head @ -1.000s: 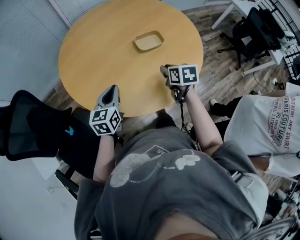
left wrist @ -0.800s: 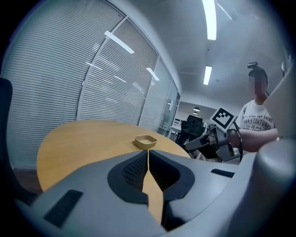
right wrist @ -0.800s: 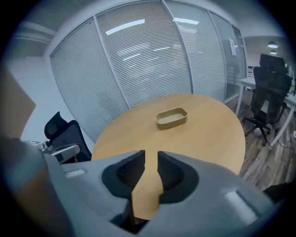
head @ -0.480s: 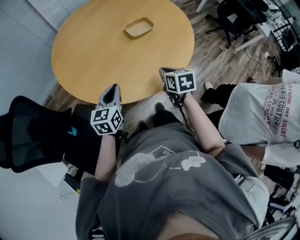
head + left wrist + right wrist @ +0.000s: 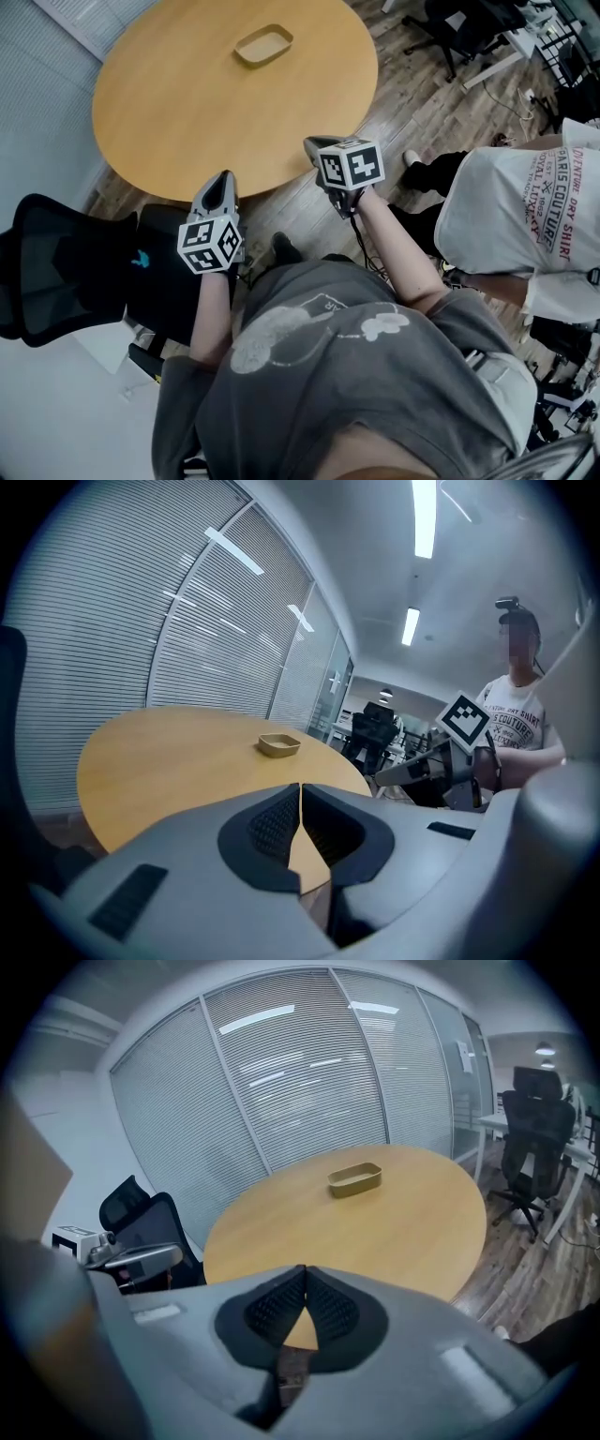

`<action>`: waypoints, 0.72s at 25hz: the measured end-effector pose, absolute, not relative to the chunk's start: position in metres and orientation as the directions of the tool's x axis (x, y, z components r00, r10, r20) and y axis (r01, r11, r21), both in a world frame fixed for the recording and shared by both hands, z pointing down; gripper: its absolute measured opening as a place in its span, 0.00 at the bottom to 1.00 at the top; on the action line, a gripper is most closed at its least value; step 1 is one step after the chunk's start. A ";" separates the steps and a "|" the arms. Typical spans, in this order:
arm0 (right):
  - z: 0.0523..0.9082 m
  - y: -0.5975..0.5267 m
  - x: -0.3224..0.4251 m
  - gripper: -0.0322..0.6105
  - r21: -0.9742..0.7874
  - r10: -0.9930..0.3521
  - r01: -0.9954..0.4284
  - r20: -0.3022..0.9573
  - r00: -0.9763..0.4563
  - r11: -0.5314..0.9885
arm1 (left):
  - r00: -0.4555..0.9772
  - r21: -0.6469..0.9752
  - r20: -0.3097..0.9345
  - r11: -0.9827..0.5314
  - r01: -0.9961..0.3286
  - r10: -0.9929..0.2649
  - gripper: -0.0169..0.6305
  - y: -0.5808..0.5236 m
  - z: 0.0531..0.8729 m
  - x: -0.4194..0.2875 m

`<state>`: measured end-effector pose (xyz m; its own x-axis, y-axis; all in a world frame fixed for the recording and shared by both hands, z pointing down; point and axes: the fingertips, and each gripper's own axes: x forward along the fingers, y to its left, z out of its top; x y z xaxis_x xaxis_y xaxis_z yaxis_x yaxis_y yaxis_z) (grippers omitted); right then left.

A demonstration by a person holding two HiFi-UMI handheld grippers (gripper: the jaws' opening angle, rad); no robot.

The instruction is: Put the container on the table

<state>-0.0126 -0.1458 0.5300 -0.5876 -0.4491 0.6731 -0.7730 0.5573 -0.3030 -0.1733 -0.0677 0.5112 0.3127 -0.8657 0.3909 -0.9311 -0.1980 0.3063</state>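
My left gripper (image 5: 221, 182) and my right gripper (image 5: 312, 143) both have their jaws pressed together with nothing between them, and I hold them in front of my body, off the near edge of the round light-wood table (image 5: 206, 131). The shallow tan rectangular container with rounded corners (image 5: 263, 44) is on the far part of this table, well apart from both grippers, so I judge the task as done. Little can go wrong with it now. The main danger is that I reach forward again and push the light tray with a closed gripper; it lies not far from the far rim and could slide over it. A wide swing of my arms could also hit the black office chair (image 5: 66, 272) at my left or the person in the white printed T-shirt (image 5: 506, 216) near my right. The container rests flat on its base with the open side up, and its long axis runs across my view, left to right, a little raised at the right end.
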 end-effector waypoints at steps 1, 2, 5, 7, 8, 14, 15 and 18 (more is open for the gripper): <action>0.531 -0.141 -0.011 0.05 -0.305 -0.446 -0.773 0.675 -0.588 0.557 | 0.312 0.306 0.393 -0.196 -0.931 -0.865 0.04 -0.064 0.512 -0.170; 0.531 -0.136 -0.008 0.05 -0.306 -0.445 -0.773 0.676 -0.587 0.556 | 0.311 0.306 0.394 -0.196 -0.932 -0.865 0.04 -0.060 0.511 -0.166; 0.529 -0.115 0.007 0.05 -0.305 -0.438 -0.768 0.678 -0.590 0.563 | 0.319 0.305 0.396 -0.205 -0.930 -0.861 0.04 -0.044 0.508 -0.146; 0.526 -0.101 0.018 0.05 -0.306 -0.431 -0.759 0.676 -0.598 0.574 | 0.324 0.302 0.395 -0.212 -0.929 -0.859 0.04 -0.033 0.504 -0.130; 0.523 -0.095 0.024 0.05 -0.305 -0.429 -0.755 0.674 -0.602 0.580 | 0.324 0.299 0.395 -0.213 -0.930 -0.860 0.04 -0.028 0.501 -0.124; 0.508 -0.062 0.055 0.05 -0.298 -0.423 -0.738 0.665 -0.615 0.605 | 0.297 0.286 0.389 -0.192 -0.939 -0.872 0.04 0.005 0.484 -0.094; 0.506 -0.056 0.058 0.05 -0.299 -0.423 -0.733 0.660 -0.621 0.610 | 0.291 0.281 0.386 -0.189 -0.941 -0.876 0.04 0.012 0.482 -0.090; 0.505 -0.037 0.065 0.05 -0.301 -0.421 -0.721 0.648 -0.634 0.624 | 0.274 0.267 0.376 -0.180 -0.947 -0.885 0.04 0.032 0.478 -0.083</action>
